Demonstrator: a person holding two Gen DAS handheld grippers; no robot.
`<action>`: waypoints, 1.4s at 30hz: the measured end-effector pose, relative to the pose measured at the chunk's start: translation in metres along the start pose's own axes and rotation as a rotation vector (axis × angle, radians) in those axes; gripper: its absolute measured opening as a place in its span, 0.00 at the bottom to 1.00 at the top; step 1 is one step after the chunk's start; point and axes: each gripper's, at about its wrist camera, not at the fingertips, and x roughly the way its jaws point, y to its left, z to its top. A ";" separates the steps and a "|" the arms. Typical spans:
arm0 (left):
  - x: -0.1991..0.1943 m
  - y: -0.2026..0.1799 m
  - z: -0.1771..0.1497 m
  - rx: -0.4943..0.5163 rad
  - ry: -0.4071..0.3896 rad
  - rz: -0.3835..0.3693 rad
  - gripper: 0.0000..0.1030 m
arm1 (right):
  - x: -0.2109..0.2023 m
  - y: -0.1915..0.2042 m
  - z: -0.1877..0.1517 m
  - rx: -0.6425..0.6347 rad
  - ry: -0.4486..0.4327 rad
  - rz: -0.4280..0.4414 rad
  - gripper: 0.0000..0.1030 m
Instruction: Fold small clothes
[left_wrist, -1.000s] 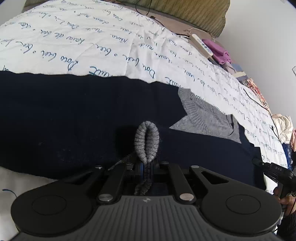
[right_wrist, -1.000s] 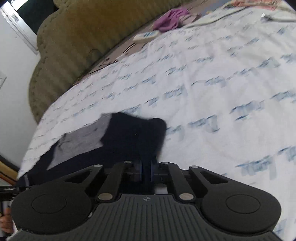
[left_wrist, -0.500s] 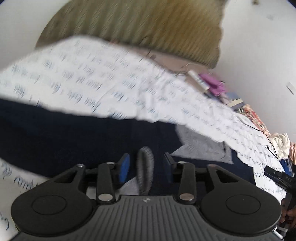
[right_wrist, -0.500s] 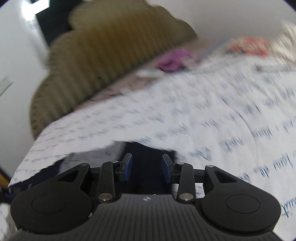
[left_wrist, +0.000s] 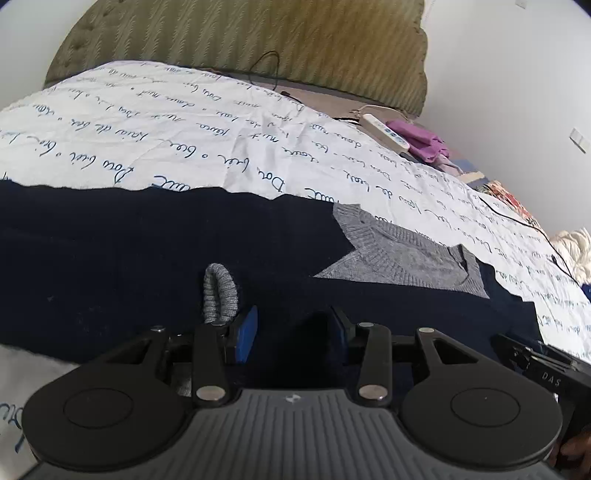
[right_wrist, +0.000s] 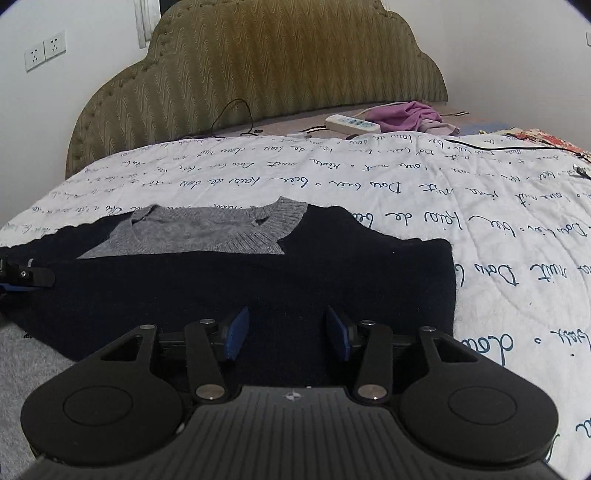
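Sweater (right_wrist: 258, 280): dark navy knit with a grey ribbed neck, lying flat on the bed, spread across the near part of the quilt; its right edge is folded straight.
Bed: covered by a white quilt (right_wrist: 406, 192) printed with blue handwriting; the sweater lies on its near side, in front of both tools.
Headboard (right_wrist: 266, 66): olive green, padded, scalloped top, standing at the far end of the bed against a white wall.
Neck panel (right_wrist: 207, 232): grey knit, V shaped, at the far edge of the sweater, facing up.
Purple cloth (right_wrist: 410, 114): bunched near the headboard, just beside the power strip.
Power strip (right_wrist: 352, 123): white, lying on the far part of the bed, a black cable (right_wrist: 236, 114) curling close by.
Cuff (left_wrist: 220, 291): grey ribbed loop standing up from the navy knit, just left of the left tool's left finger; whether they touch I cannot tell.
Left tool (left_wrist: 293, 334): fingers spread wide with blue pads, nothing between them, low over the sweater's near edge.
Right tool (right_wrist: 286, 334): fingers likewise spread wide and holding nothing, low over the navy cloth near its right side.
Wall sockets (right_wrist: 46, 50): two white plates on the wall, left of the headboard.
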 end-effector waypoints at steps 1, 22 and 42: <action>-0.006 0.003 0.001 -0.023 -0.004 -0.016 0.40 | 0.000 0.000 0.000 0.002 0.001 0.011 0.56; -0.150 0.322 -0.007 -1.004 -0.478 0.294 0.64 | -0.003 0.005 -0.003 -0.003 -0.007 0.023 0.66; -0.089 0.003 0.006 -0.113 -0.336 0.000 0.04 | -0.004 -0.008 -0.002 0.075 -0.020 0.087 0.69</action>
